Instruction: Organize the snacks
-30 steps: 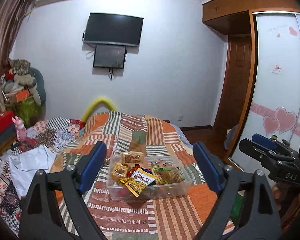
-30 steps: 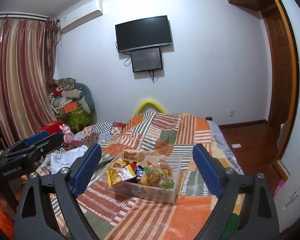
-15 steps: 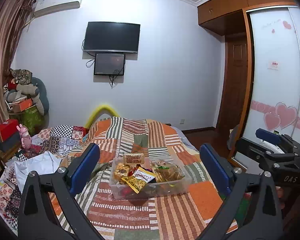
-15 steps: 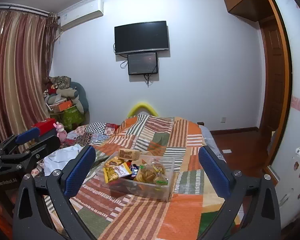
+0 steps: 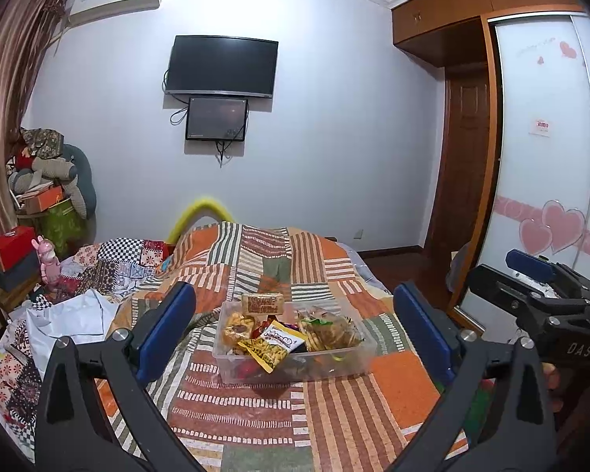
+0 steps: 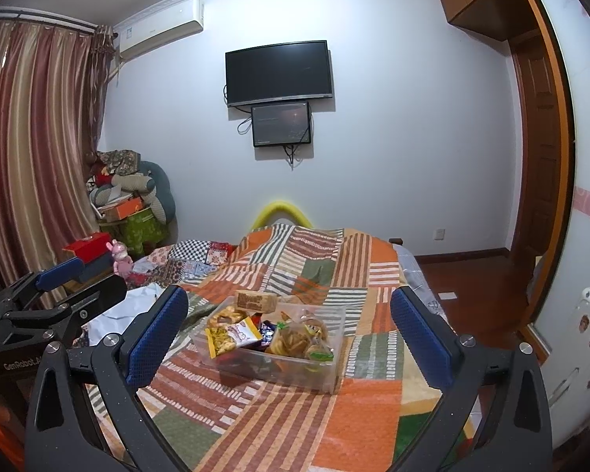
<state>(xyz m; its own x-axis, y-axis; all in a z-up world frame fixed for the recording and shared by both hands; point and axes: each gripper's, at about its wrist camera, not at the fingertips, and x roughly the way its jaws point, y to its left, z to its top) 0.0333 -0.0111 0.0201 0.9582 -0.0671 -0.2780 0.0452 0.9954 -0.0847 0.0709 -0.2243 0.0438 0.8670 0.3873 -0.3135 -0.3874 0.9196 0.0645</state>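
A clear plastic bin (image 5: 334,369) full of several snack packets sits on a patchwork bedspread (image 5: 334,424); it also shows in the right wrist view (image 6: 318,373). A brown snack box (image 5: 262,303) rests on its far rim. A yellow chip bag (image 5: 273,344) lies on top. My left gripper (image 5: 295,332) is open and empty, held back above the near bed. My right gripper (image 6: 289,330) is open and empty, also short of the bin. Each gripper shows in the other's view: the right one (image 5: 546,295), the left one (image 6: 59,299).
Crumpled bedding and white cloth (image 5: 70,314) lie on the bed's left side. Boxes and plush toys (image 5: 47,192) pile up by the curtain. A wardrobe with heart decals (image 5: 546,181) stands on the right. A TV (image 5: 222,66) hangs on the far wall.
Both grippers have drawn back and tilted up a little, so the bin sits smaller and lower between the fingers. Both stay open and empty.
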